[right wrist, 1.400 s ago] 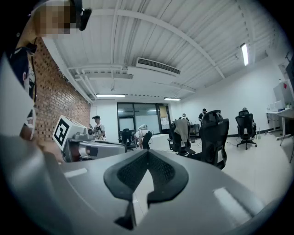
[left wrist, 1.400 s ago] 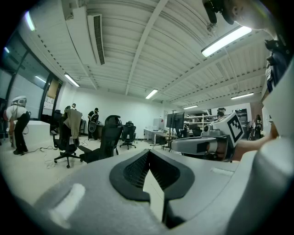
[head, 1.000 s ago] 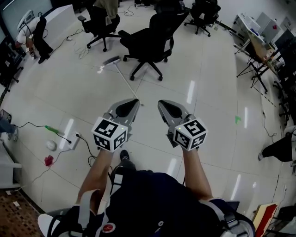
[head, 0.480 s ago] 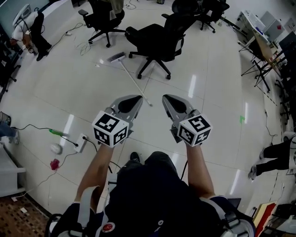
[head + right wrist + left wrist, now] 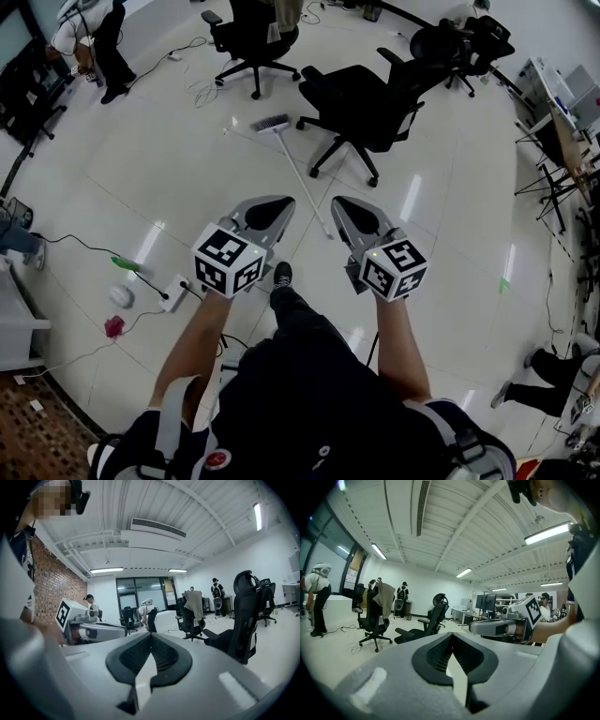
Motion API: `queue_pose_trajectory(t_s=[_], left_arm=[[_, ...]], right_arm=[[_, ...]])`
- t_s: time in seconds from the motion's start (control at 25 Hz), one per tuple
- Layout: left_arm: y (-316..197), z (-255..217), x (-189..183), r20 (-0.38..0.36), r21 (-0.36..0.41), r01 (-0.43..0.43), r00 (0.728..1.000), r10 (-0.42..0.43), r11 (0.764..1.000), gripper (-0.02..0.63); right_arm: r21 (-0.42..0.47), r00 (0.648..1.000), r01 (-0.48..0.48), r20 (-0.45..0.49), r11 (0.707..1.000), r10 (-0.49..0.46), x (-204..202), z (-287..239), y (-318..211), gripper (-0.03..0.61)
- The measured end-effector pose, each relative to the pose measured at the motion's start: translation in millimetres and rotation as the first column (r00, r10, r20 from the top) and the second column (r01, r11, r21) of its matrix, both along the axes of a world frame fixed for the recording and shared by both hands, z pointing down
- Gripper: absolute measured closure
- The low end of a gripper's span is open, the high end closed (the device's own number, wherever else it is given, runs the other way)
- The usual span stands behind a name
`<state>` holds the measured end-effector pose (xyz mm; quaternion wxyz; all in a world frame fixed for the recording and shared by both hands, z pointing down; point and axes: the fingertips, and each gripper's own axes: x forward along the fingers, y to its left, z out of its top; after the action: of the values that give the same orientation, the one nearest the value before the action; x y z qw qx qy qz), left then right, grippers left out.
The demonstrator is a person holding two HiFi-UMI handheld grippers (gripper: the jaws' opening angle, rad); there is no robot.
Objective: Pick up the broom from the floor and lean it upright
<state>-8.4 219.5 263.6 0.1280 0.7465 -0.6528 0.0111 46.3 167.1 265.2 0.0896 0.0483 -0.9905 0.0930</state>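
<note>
The broom (image 5: 298, 173) lies flat on the pale tiled floor, its brush head (image 5: 272, 123) far from me beside a black chair, and its white handle runs back towards me. The handle's near end lies on the floor between my two grippers in the head view. My left gripper (image 5: 279, 202) and right gripper (image 5: 340, 202) are held side by side above the floor, both shut and empty. In the left gripper view the pads (image 5: 440, 652) meet with nothing between them; the right gripper's pads (image 5: 161, 654) look the same. Neither gripper view shows the broom.
A black office chair (image 5: 370, 94) stands just right of the brush head, another (image 5: 248, 37) behind it. A power strip (image 5: 173, 292) with cables, a green item (image 5: 127, 264) and small objects lie at the left. A person (image 5: 94, 37) bends at far left. Desks line the right edge.
I have walked forward: the broom and chairs sit closer and lower in the head view, and the handle's end now reaches between the grippers. Both grippers stay shut, side by side.
</note>
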Motion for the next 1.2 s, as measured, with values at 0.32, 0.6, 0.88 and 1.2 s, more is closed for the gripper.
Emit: queue_pose_trajectory(t_s=[0.32, 0.6, 0.88, 1.2], left_arm=[[-64, 0, -83, 0.025, -0.008, -0.016, 1.000, 0.016, 1.000, 0.612], [-126, 5, -125, 0.026, -0.024, -0.076, 0.997, 0.076, 0.997, 0.612], [-192, 8, -129, 0.046, -0.025, -0.265, 0.963, 0.266, 0.964, 0.612], [-271, 29, -126, 0.062, -0.045, -0.544, 0.836, 0.546, 0.838, 0.612]], right_arm=[[-0.012, 0.998, 0.004, 0.059, 1.000, -0.003, -101, -1, -71, 0.575], [-0.009, 0.998, -0.034, 0.058, 0.999, 0.034, -145, -1, -133, 0.575], [-0.013, 0.980, -0.196, 0.039, 0.981, 0.196, -133, 8, -184, 0.575], [-0.050, 0.864, -0.502, 0.004, 0.863, 0.503, -112, 34, -246, 0.575]])
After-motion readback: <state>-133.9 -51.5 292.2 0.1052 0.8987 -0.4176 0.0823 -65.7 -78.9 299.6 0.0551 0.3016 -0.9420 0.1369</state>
